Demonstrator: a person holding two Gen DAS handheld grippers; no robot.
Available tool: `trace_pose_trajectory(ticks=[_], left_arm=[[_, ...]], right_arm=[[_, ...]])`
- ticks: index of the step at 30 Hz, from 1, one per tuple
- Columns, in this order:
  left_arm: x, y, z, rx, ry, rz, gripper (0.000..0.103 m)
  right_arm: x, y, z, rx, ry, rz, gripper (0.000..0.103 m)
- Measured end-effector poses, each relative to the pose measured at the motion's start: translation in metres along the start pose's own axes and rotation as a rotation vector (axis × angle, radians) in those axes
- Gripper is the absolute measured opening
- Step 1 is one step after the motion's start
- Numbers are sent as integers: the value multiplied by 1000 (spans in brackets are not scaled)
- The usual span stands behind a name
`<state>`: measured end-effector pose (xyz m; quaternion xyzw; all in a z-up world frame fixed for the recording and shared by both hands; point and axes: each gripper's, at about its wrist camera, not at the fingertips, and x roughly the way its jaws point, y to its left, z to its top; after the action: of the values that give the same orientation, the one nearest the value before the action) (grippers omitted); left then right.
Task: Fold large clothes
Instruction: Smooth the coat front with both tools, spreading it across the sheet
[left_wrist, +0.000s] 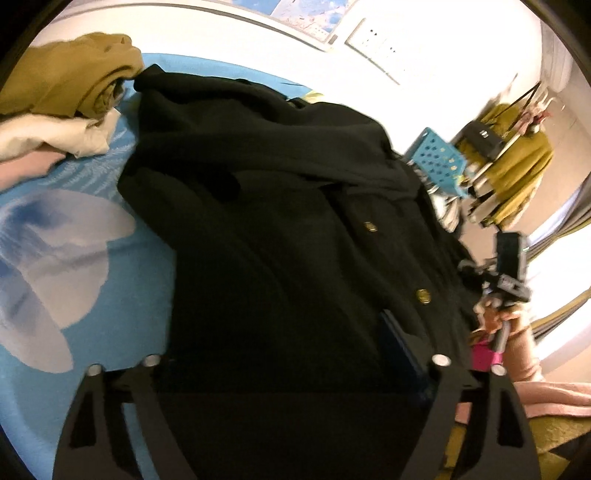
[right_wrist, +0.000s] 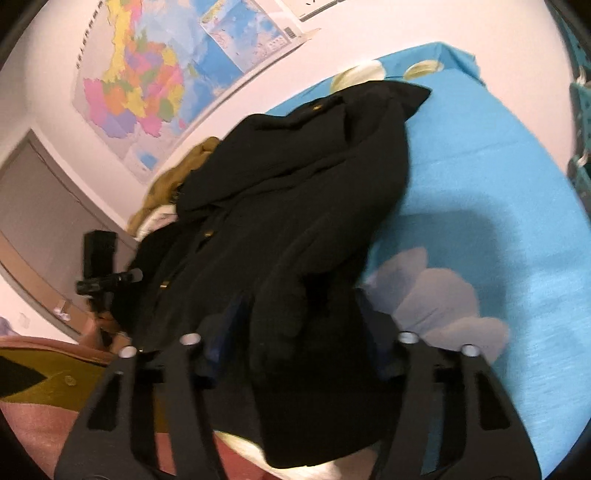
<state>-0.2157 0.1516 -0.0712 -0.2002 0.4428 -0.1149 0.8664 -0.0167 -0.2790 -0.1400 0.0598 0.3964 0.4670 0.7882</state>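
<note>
A large black coat (left_wrist: 277, 203) with gold buttons (left_wrist: 423, 295) lies spread along a blue bed sheet (left_wrist: 74, 258). My left gripper (left_wrist: 280, 354) hovers over the coat's near end. Its fingers stand wide apart with the flat cloth between them, and the pads do not visibly press on it. In the right wrist view the coat (right_wrist: 295, 184) runs away from me. A thick wad of its near edge fills the gap between the pads of my right gripper (right_wrist: 299, 332), which is shut on it. Each view shows the other gripper at the coat's far side.
Mustard clothing (left_wrist: 74, 74) lies heaped on cream clothing (left_wrist: 48, 140) on the bed beyond the coat. A blue perforated basket (left_wrist: 439, 158) and a cluttered rack stand at the right. A person's pink sleeve (left_wrist: 524, 354) is nearby. A coloured map (right_wrist: 136, 74) hangs on the wall.
</note>
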Motion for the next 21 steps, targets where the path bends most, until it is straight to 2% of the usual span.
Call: trace_pose_trajectory(ticks=[1, 3, 4, 6, 7, 8, 10, 12, 14, 17, 18, 19, 21], left_arm=[[-2, 0, 0, 0, 18, 6, 80], [-13, 5, -2, 8, 41, 70, 81], [-20, 8, -3, 8, 37, 120, 81], [-47, 17, -3, -1, -27, 218, 81], [-57, 18, -1, 2, -55, 260, 81], [-65, 17, 2, 17, -76, 288, 81], [-72, 12, 14, 54, -112, 298, 81], [-66, 5, 29, 82, -122, 291, 81], [-51, -6, 44, 125, -116, 276, 81], [-21, -26, 67, 233, -108, 316, 81], [-14, -29, 72, 249, -99, 319, 81], [-5, -32, 77, 265, -80, 318, 81], [17, -42, 82, 353, -47, 350, 81]], right_arm=[[-10, 4, 5, -14, -43, -66, 64], [-28, 18, 17, -55, -116, -133, 64], [-32, 25, 22, -81, -139, -140, 65], [-29, 48, 34, -159, -160, -132, 68], [-20, 60, 40, -202, -143, -136, 76], [-10, 71, 45, -247, -128, -138, 79], [18, 91, 61, -342, -96, -132, 79], [45, 103, 81, -376, -65, -110, 79], [67, 110, 99, -379, -35, -56, 79], [100, 110, 123, -270, 43, 69, 76], [111, 111, 125, -241, 76, 112, 72], [116, 117, 121, -258, 84, 110, 70], [121, 137, 110, -375, 90, 57, 70]])
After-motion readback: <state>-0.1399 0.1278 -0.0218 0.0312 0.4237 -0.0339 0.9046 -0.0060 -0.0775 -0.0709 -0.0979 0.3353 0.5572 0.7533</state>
